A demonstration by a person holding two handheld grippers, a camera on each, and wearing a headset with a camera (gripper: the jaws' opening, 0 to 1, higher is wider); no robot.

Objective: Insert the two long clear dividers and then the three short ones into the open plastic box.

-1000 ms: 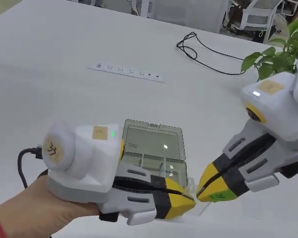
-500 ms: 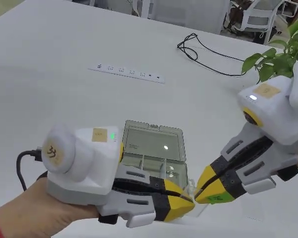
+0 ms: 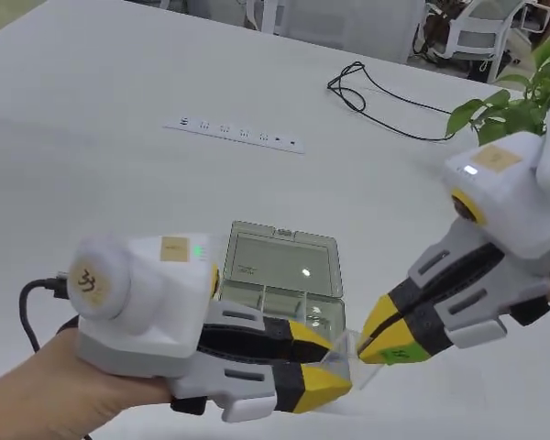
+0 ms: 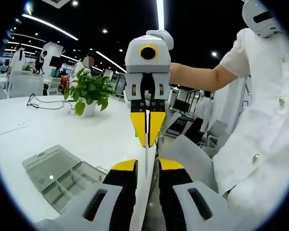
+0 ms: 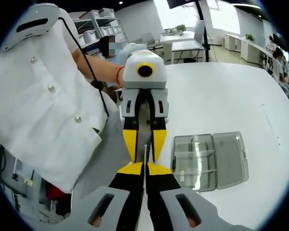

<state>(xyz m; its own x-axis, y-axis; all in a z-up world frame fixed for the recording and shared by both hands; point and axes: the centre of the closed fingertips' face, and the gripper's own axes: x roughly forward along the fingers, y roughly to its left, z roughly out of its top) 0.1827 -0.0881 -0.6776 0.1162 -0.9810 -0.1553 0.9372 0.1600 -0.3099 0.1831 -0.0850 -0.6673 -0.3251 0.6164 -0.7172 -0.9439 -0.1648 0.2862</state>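
Head view: left gripper (image 3: 328,360) had just opened; its yellow tips were closed together half a second earlier, now clearly spread; right gripper (image 3: 371,346) unchanged, pressed together and pinching the clear divider (image 4: 145,161); left gripper came in from 9 o'clock, right from 3 o'clock, tips nearly meeting.

Left gripper view confirmed it: divider stood edge-on in the gap between the open jaws, gripped at its far end by the right gripper; I read this as a handover, with the right gripper now sole holder; the piece was not yet in the box.

Plastic box (image 3: 257,298) sat on the tabletop (image 3: 92,110) at 12 o'clock of the tips, just beyond them; lid (image 3: 284,261) folded flat open at 12 o'clock of the base; some partitions already showed in the base, count unclear; couldn't tell whether the held piece was long or short.

Materials: divider was thin, flat, rigid-looking transparent plastic, almost invisible edge-on, probably slippery and easy to lose track of; box was translucent grey, rectangular, with rounded corners; tabletop was matte white; gripper jaws were black with yellow tips, housings light grey.
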